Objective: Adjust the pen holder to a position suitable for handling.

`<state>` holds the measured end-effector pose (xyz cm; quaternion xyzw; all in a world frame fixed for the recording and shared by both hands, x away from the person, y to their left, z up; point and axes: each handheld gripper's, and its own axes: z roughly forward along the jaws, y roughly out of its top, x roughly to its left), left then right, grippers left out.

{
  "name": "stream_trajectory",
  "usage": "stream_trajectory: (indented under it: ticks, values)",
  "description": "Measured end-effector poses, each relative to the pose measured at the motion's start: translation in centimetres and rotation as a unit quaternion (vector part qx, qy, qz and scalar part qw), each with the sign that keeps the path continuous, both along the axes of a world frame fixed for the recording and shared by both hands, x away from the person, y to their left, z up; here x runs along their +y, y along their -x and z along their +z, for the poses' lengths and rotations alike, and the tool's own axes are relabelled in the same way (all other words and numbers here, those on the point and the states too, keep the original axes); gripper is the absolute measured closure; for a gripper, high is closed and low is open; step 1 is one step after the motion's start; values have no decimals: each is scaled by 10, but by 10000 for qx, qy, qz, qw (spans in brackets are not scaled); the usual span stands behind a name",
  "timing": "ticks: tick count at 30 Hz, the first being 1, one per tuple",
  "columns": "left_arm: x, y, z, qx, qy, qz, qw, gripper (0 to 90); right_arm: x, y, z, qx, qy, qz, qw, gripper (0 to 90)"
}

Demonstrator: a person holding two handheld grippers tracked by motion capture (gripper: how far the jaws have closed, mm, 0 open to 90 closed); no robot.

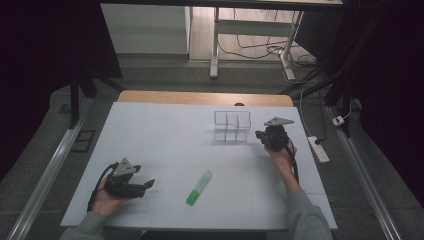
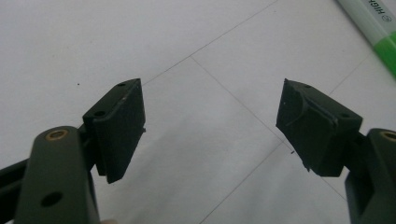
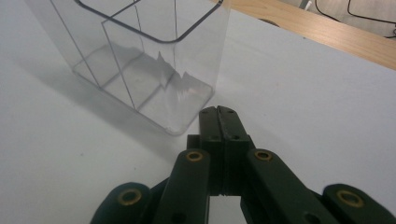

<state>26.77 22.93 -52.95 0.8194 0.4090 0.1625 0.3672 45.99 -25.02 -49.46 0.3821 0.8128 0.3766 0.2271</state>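
Observation:
A clear plastic organizer box (image 1: 232,126) with inner dividers stands upright on the white table cover, right of centre; in the right gripper view the box (image 3: 140,56) looks empty. My right gripper (image 1: 260,136) sits just right of it, jaws pressed together with nothing between them; its tips (image 3: 220,112) end just short of the box's near corner. A green highlighter (image 1: 199,187) lies near the front middle. My left gripper (image 1: 149,184) rests at the front left, pointing right toward the pen, open and empty; the highlighter (image 2: 373,28) shows at the top right corner of its view.
The white cover (image 1: 165,135) spans the table, with a bare wooden strip (image 1: 205,97) along the far edge. A power strip (image 1: 318,149) lies on the floor off the right edge. Desk legs and cables (image 1: 260,47) stand beyond the table.

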Motion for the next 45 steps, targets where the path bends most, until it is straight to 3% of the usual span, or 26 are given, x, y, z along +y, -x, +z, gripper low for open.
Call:
stream_trajectory:
  ticks: [16, 19, 28, 45]
  values:
    - [1, 0, -1, 8, -7, 1, 10000, 239, 9, -20, -5, 31, -183, 12, 9998, 887]
    - [1, 0, -1, 13, -11, 0, 10000, 239, 12, -21, -5, -10, -227, 144, 9996, 887]
    - [1, -1, -1, 21, -16, -7, 10000, 239, 15, -22, -6, -18, -255, 140, 9996, 887]
    - [1, -1, -2, 30, -31, 7, 10000, 240, 43, -25, -12, 15, -210, 364, 9991, 886]
